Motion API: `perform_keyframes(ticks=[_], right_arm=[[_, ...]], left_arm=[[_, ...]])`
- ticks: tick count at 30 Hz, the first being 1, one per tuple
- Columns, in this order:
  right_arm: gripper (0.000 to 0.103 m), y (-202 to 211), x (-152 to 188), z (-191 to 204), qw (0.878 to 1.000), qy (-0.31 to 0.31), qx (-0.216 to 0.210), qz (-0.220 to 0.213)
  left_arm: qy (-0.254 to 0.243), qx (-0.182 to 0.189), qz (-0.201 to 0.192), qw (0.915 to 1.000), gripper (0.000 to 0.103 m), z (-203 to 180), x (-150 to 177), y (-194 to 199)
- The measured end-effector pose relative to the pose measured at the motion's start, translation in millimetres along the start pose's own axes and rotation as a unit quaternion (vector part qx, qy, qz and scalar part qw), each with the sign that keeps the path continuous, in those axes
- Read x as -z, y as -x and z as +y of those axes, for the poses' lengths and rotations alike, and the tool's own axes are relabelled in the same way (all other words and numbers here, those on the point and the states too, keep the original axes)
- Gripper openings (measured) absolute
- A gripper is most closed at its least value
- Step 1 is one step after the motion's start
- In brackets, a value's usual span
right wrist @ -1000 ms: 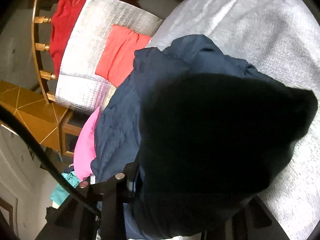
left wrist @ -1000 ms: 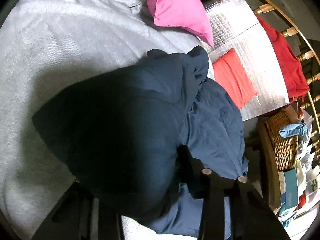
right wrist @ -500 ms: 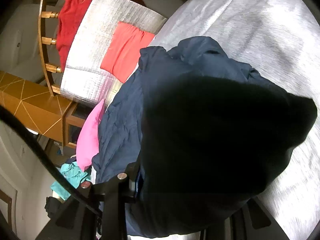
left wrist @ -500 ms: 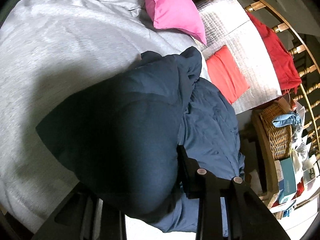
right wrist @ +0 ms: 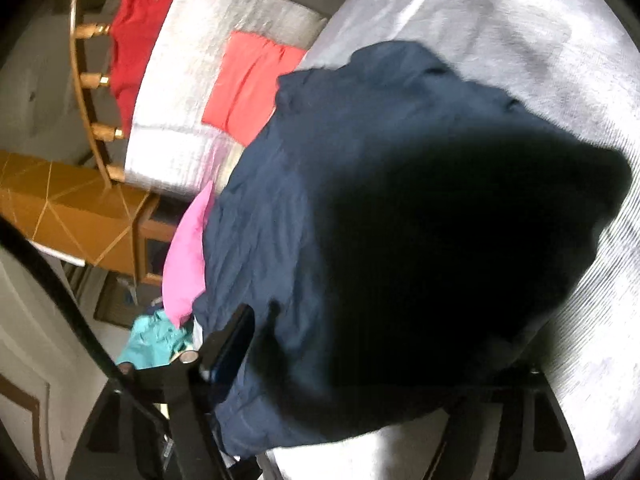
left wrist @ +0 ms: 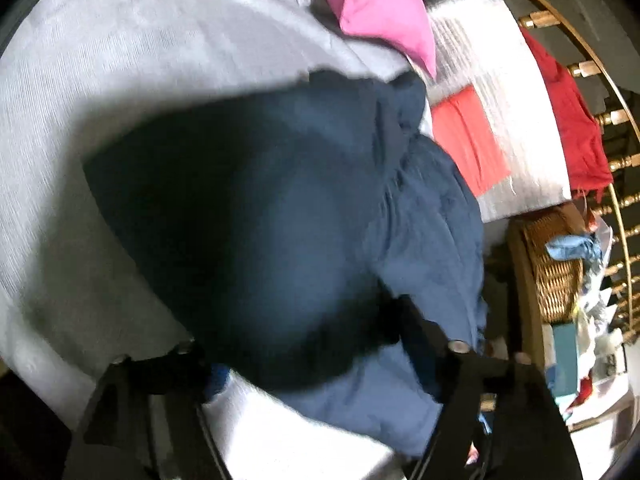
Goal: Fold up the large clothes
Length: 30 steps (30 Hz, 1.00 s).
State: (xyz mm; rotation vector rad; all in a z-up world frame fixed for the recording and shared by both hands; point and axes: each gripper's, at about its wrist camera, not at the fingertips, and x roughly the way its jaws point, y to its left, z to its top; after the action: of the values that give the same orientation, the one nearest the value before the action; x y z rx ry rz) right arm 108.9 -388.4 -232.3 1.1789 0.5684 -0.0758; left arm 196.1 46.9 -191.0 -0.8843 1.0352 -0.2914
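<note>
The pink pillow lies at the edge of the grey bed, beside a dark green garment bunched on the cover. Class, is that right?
Not quite: the garment is navy blue, not dark green, as the left wrist view shows. The pink pillow does lie at the grey bed's edge beside it.

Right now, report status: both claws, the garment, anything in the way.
Left claw and right claw opening, navy garment between each pair of fingers. Garment bunched on the grey bed. Pink pillow beside it.
</note>
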Motion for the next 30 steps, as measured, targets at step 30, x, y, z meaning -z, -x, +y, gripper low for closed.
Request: perform_keyframes(ticks=[30], right_arm=[[0.067, -2.0, 6.4, 31.3, 0.989, 0.087, 0.027, 0.120]], left_arm=[[-0.177, -0.003, 0.134, 0.9752, 0.076, -78.0, 32.1, -33.9]])
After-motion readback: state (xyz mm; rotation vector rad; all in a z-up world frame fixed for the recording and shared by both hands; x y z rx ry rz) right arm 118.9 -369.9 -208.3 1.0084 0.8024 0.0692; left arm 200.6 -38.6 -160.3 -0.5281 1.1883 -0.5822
